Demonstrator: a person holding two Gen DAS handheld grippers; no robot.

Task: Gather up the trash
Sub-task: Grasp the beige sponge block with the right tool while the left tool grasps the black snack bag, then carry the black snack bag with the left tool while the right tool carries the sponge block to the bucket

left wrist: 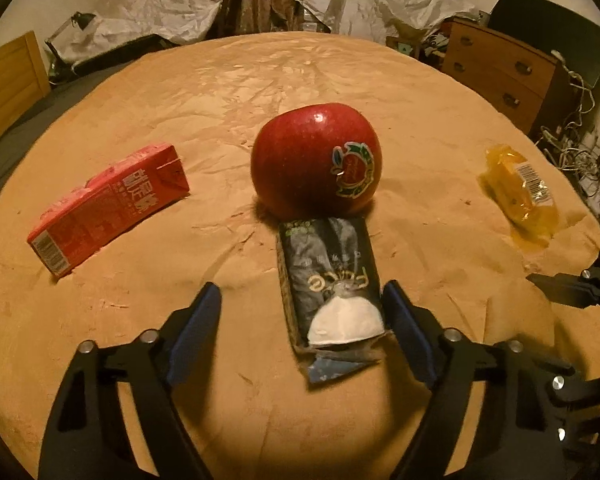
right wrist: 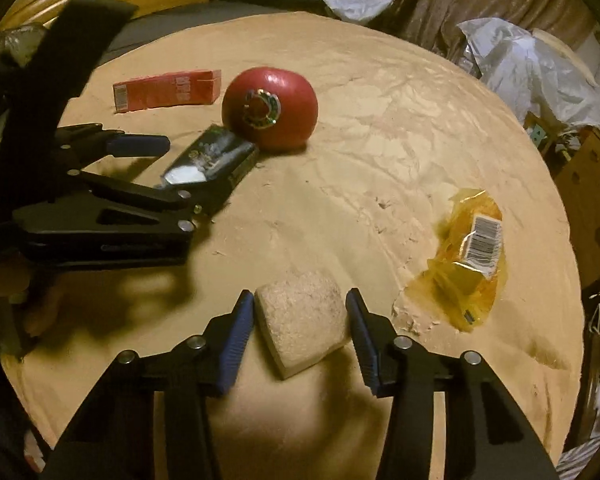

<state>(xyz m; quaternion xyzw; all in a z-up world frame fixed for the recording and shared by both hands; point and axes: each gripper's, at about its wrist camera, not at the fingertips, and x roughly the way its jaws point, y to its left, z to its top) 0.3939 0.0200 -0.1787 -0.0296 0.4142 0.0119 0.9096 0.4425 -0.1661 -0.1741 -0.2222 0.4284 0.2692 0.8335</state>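
Spread across the round tan cloth-covered table: red apple, red drink carton, crumpled yellow wrapper. Close left gripper, gaping around dark opened packet, squarely on its long sides. Likewise right gripper, narrowly straddling beige cork-like block, unpressed.

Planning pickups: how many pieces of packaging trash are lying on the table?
3. A red carton far left, a dark packet against the apple between the left gripper's fingers, and a yellow wrapper at right. Others may be hidden.

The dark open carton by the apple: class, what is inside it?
A white crumpled wad shows in the dark carton's open end; anything deeper is covered.
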